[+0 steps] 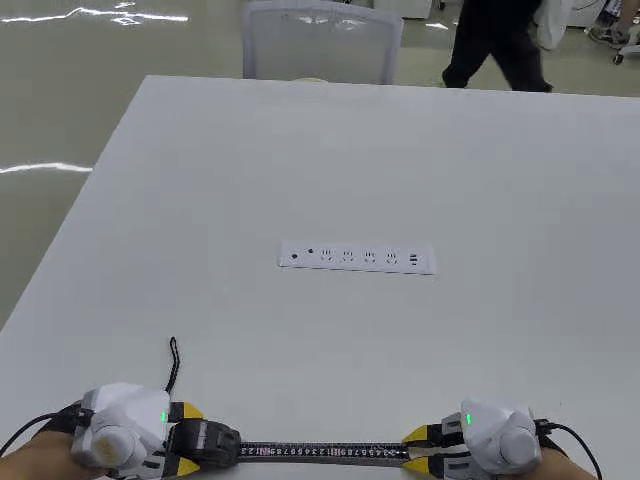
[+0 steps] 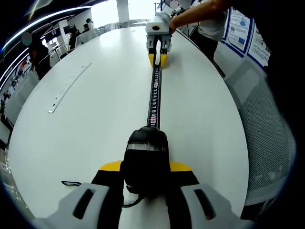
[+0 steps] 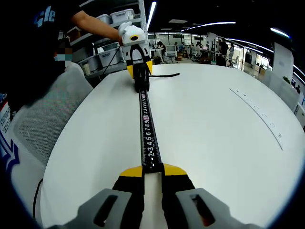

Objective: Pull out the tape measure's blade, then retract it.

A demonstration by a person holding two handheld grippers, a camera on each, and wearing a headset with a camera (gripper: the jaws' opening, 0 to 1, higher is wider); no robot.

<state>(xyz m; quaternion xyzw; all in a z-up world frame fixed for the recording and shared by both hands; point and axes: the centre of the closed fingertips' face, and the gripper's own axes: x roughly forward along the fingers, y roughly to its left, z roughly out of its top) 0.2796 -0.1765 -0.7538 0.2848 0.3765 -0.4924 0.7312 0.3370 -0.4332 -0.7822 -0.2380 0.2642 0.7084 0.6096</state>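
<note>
Left gripper: jaws closed in on the tape measure case, yellow tips pressed on both sides of the black body, firm hold. In the head view the case sits at the near left edge of the table, right at the bottom of the frame.

Right gripper: jaws nearly closed, pinching the free end of the blade between the yellow tips. We see the low numbers printed just ahead of the tips.

The blade is pulled out and runs straight between the two grippers, parallel to the near table edge, printed side up. It lies low over the white surface; we cannot tell whether it touches the table along its whole run. The two grippers are well apart, one at each end of the blade, and both are held in hands.

A black wrist strap trails from the case across the table, away from us.

A white power strip lies flat near the middle of the table, well apart from the tape measure.

At the far edge of the table we see a grey mesh chair, and a person in dark clothes on the floor beyond it to the right.
</note>
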